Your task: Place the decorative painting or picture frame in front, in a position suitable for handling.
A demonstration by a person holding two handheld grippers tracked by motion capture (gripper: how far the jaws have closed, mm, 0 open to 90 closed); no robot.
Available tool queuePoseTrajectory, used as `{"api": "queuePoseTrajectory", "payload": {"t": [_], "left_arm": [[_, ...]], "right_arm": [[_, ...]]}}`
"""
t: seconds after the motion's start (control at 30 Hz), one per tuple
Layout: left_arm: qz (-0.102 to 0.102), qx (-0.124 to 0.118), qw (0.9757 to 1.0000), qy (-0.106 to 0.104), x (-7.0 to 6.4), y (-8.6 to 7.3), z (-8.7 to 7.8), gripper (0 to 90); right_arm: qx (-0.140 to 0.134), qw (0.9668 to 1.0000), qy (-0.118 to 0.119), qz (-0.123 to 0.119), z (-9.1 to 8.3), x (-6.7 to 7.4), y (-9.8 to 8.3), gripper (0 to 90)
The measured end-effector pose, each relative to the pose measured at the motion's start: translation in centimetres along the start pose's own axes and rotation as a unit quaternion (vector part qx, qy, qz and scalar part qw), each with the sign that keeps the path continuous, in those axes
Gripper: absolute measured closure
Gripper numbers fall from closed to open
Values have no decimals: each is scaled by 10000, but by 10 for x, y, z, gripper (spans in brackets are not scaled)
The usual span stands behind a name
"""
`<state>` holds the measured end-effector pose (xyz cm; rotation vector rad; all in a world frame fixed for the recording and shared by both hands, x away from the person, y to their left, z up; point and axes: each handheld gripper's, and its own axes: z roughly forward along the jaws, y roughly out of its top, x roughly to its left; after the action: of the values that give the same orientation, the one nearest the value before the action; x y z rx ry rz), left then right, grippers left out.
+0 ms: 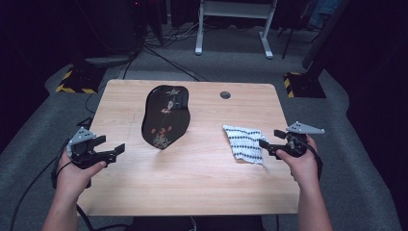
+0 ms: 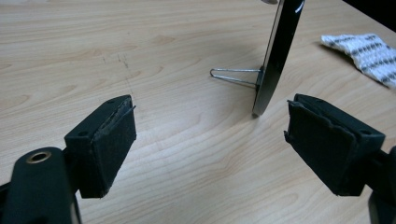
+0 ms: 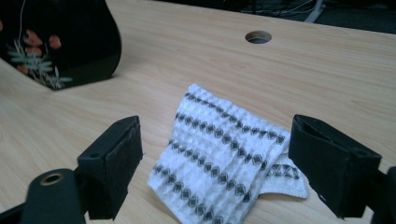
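Observation:
A glossy black plate with painted flowers (image 1: 165,117) stands upright on a wire stand (image 2: 236,76) in the middle of the wooden table (image 1: 192,178). Its edge shows in the left gripper view as a dark slab (image 2: 278,56); its painted face (image 3: 56,42) sits at the upper left of the right gripper view. A folded white cloth with black patterned stripes (image 1: 244,142) lies right of it on the table. My left gripper (image 1: 111,147) is open near the table's left edge, aimed toward the plate (image 2: 210,135). My right gripper (image 1: 271,143) is open just beside the cloth (image 3: 224,149), nothing between its pads.
A round cable hole (image 1: 225,95) is in the tabletop at the back right. Beyond the table are a white desk frame (image 1: 235,29), cables on the grey floor and black stands with yellow-striped bases (image 1: 77,82).

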<state>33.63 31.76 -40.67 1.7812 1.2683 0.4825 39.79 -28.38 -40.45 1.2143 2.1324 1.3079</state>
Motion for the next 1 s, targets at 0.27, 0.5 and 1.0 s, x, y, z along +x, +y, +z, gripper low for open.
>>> {"api": "queuePoseTrajectory", "payload": {"t": [0.27, 0.5, 1.0], "left_arm": [[159, -4, 9997, -184, 0, 2, 0, 186], [249, -303, 9986, -343, -8, 15, 0, 201], [593, -461, 9952, -620, -22, 57, 26, 259]], "right_arm": [[124, 9999, 106, 27, 1, 1, -4, 229], [310, 9992, 224, -118, 1, 6, -8, 291], [418, 9984, 266, -264, -9, 11, -23, 373]]}}
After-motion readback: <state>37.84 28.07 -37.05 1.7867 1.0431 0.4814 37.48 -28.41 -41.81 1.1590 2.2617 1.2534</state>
